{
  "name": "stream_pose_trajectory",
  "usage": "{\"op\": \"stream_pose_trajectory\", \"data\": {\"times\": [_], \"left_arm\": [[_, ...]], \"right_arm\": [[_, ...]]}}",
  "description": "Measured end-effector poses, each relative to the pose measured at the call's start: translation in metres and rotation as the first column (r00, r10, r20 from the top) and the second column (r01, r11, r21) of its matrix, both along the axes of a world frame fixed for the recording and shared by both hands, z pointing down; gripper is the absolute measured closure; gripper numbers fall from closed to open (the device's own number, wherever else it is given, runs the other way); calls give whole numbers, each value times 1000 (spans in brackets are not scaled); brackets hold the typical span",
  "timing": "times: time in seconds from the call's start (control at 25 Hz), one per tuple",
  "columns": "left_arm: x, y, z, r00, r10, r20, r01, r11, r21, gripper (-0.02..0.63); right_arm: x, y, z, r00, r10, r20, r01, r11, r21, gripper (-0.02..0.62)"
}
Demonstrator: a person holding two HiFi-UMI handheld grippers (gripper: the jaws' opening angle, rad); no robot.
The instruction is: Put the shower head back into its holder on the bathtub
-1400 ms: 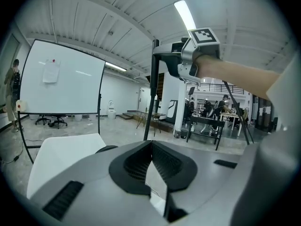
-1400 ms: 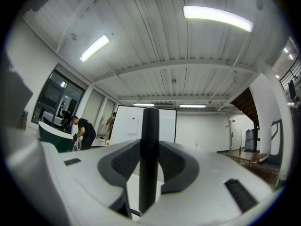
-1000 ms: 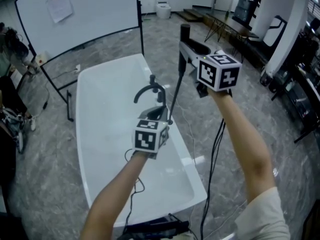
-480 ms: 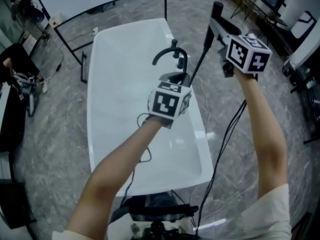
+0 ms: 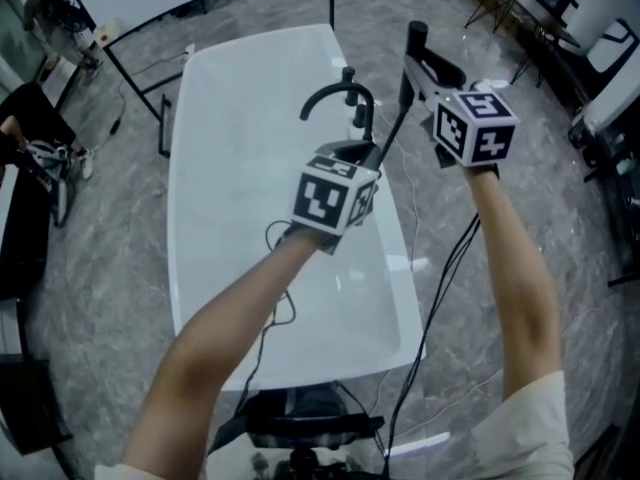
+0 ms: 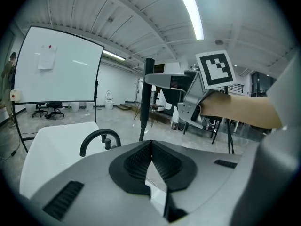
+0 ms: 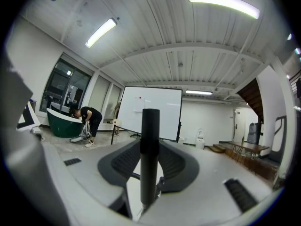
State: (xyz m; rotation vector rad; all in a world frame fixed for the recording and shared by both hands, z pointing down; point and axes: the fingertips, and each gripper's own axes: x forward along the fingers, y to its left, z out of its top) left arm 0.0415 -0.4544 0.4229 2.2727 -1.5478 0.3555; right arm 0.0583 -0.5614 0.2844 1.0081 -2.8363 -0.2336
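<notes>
Right gripper view: my right tongs (image 7: pixel 150 145) clamp the shower head (image 7: pixel 150 126) upright, aloft near the bathtub (image 5: pixel 205 178) faucet (image 5: pixel 338 96); my left tongs (image 6: pixel 150 146) pinched together, empty; seating it in the holder not yet done.

White bathtub (image 5: pixel 230 148), black shower head (image 7: pixel 150 145), black faucet (image 5: pixel 340 89), grey marbled floor (image 5: pixel 100 268)

I hold the black shower head (image 5: pixel 416 40) upright in my right gripper (image 5: pixel 432 72), just beside the white bathtub (image 5: pixel 230 88) and its black faucet (image 5: pixel 336 98); my left gripper (image 5: pixel 346 158) hovers near that faucet.
</notes>
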Motion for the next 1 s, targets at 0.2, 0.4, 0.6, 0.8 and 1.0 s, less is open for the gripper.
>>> {"op": "stream_pose_trajectory", "data": {"times": [0.2, 0.4, 0.6, 0.8, 1.0], "left_arm": [[-7, -6, 19, 999, -9, 39, 9, 1000, -21, 591], [-12, -6, 38, 996, -11, 84, 15, 999, -47, 591], [-14, -8, 57, 995, -13, 100, 21, 997, -74, 591], [-10, -10, 75, 994, -3, 110, 13, 995, -96, 591], [-11, -12, 91, 995, -6, 103, 18, 993, -115, 591]], "right_arm": [[3, -8, 30, 1000, 4, -9, -4, 1000, -31, 465], [4, -15, 54, 1000, 24, 8, -24, 998, -57, 465], [7, -20, 80, 999, 40, 25, -37, 994, -101, 465], [11, -23, 106, 999, 49, 14, -47, 990, -133, 465], [9, -23, 122, 999, 42, 16, -39, 987, -153, 466]]}}
